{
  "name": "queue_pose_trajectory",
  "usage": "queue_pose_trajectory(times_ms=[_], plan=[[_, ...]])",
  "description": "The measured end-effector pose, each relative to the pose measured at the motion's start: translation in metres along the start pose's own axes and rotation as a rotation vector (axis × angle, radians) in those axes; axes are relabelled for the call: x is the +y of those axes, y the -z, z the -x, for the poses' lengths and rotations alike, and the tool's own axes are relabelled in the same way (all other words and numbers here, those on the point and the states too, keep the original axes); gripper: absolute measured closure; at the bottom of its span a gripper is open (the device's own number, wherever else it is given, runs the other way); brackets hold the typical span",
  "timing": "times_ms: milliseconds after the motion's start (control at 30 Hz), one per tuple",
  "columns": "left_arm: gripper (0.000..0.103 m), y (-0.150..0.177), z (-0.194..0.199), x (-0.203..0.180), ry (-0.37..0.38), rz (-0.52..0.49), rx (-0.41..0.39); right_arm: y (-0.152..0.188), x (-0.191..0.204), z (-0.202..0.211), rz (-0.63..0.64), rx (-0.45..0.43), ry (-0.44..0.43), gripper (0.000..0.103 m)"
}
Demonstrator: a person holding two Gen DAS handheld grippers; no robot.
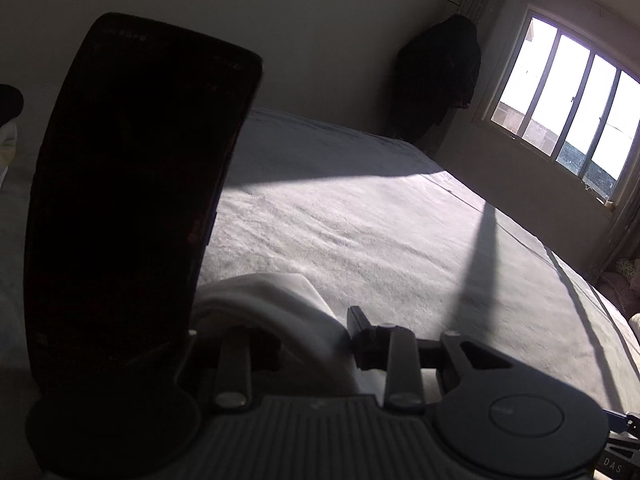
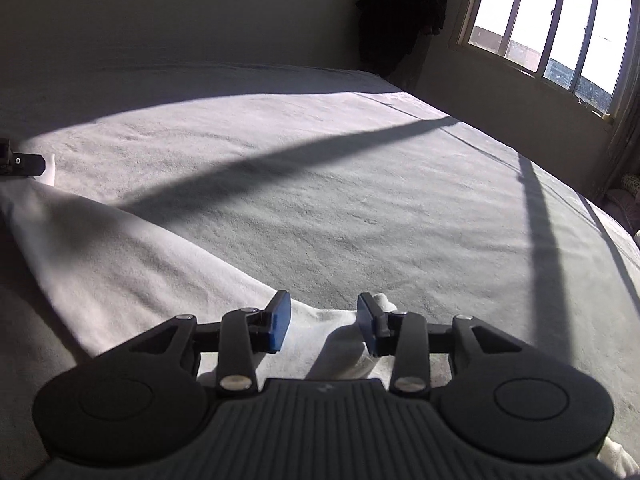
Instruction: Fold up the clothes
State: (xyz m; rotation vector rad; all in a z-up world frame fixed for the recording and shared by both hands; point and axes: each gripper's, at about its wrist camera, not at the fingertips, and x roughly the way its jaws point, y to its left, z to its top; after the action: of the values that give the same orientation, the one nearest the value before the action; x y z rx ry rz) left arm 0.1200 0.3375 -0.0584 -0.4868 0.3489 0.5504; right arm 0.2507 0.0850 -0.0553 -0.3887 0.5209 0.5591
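Note:
A white garment [image 2: 132, 264] lies on the grey bed cover [image 2: 340, 208], stretching from the lower middle to the left of the right wrist view. My right gripper [image 2: 323, 326] is open, its blue pads either side of the garment's near edge. In the left wrist view a white fold of the garment [image 1: 276, 304] bulges between the fingers of my left gripper [image 1: 280, 332]. Only its right finger [image 1: 362, 330] shows; a large dark object [image 1: 132, 208] hides the left one. The left gripper's tip also shows in the right wrist view [image 2: 24, 164], at the garment's far corner.
The bed cover [image 1: 360, 232] fills both views, with sunlit patches and long shadows. A window [image 1: 560, 100] is on the right wall. Dark clothing [image 1: 440, 76] hangs in the corner. Cushions [image 1: 628, 280] lie at the far right.

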Motion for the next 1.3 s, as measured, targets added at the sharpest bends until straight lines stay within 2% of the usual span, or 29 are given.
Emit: queue_pose_trajectory(times_ms=[33, 67, 167, 267, 333, 400, 567, 733, 933, 1100, 1200, 1300], plan=[[0.087, -0.001, 0.002, -0.006, 0.0, -0.023, -0.03, -0.001, -0.001, 0.003, -0.021, -0.004, -0.013, 0.062], [0.09, -0.001, 0.006, -0.013, 0.007, -0.053, -0.063, -0.002, -0.001, 0.007, -0.043, -0.009, -0.026, 0.062], [0.091, 0.0, 0.024, -0.041, 0.07, -0.211, -0.204, -0.002, -0.013, 0.016, -0.153, -0.008, -0.08, 0.062], [0.091, 0.0, 0.04, -0.059, 0.152, -0.289, -0.291, 0.0, -0.03, 0.02, -0.314, 0.003, -0.195, 0.062], [0.09, -0.003, 0.046, -0.062, 0.189, -0.281, -0.313, 0.002, -0.037, 0.022, -0.422, 0.005, -0.287, 0.062], [0.09, -0.008, 0.047, -0.059, 0.192, -0.258, -0.329, 0.001, -0.031, 0.017, -0.472, 0.017, -0.368, 0.062], [0.09, -0.022, 0.048, -0.045, 0.195, -0.168, -0.336, -0.007, 0.021, -0.011, -0.44, 0.096, -0.478, 0.062], [0.09, -0.023, 0.044, -0.036, 0.172, -0.124, -0.336, -0.023, 0.071, -0.025, -0.393, 0.085, -0.528, 0.062], [0.09, -0.022, 0.038, -0.033, 0.164, -0.108, -0.309, -0.044, 0.105, -0.042, -0.377, 0.103, -0.59, 0.062], [0.09, -0.025, 0.043, -0.039, 0.178, -0.117, -0.313, -0.05, 0.085, -0.041, -0.51, 0.103, -0.673, 0.062], [0.09, -0.029, 0.045, -0.048, 0.203, -0.132, -0.31, -0.049, 0.053, -0.022, -0.561, 0.069, -0.646, 0.061], [0.09, -0.027, 0.052, -0.067, 0.27, -0.166, -0.3, -0.044, 0.015, 0.002, -0.6, 0.043, -0.592, 0.057]])
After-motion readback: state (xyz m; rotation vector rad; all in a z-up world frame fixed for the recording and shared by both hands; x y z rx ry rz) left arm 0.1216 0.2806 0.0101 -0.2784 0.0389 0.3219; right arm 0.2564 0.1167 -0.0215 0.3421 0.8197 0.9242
